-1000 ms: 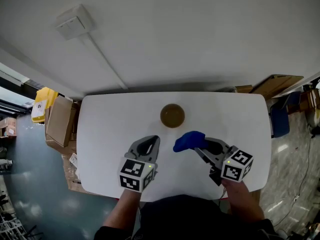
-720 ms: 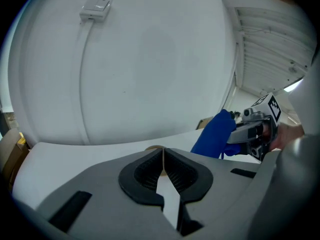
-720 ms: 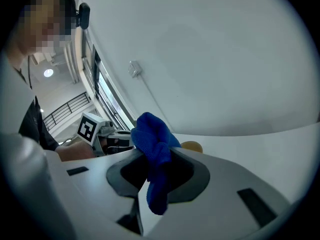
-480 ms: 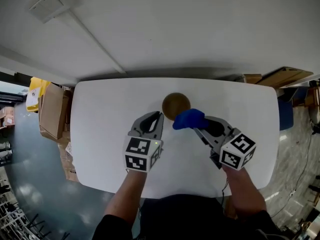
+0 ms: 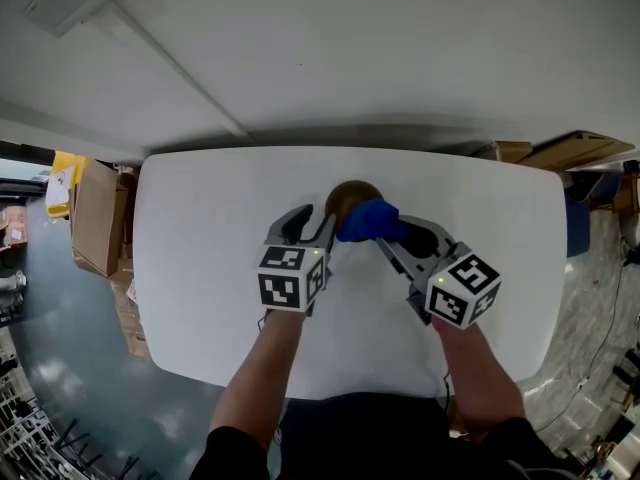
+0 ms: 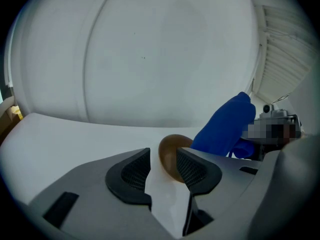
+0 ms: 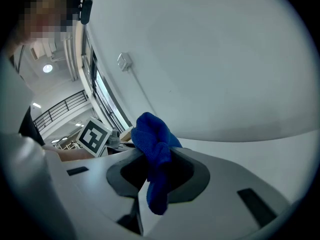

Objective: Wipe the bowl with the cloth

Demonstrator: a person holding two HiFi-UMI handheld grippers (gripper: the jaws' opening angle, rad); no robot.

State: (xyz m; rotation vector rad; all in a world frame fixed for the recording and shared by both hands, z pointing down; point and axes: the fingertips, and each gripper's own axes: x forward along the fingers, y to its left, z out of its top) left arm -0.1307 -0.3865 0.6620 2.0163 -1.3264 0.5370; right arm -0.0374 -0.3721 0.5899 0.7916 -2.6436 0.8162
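Note:
A small brown bowl (image 5: 348, 195) stands on the white table (image 5: 200, 248), its near right side hidden by the blue cloth (image 5: 366, 220). My right gripper (image 5: 385, 238) is shut on that cloth (image 7: 152, 134), which bunches above its jaws and hangs down between them. My left gripper (image 5: 312, 224) sits just left of the bowl. Its jaws have just been opening and stand open. In the left gripper view the bowl (image 6: 170, 151) shows just past the tips of the left gripper (image 6: 162, 154), partly behind the right finger, and no pad presses on it.
Cardboard boxes (image 5: 95, 218) stand on the floor off the table's left edge, and more boxes (image 5: 575, 153) lie past its far right corner. A pale wall with a cable duct rises behind the table.
Both grippers have moved forward and down to the bowl. The cloth now overlaps the bowl's near right side. The left jaws, together before, now stand apart.

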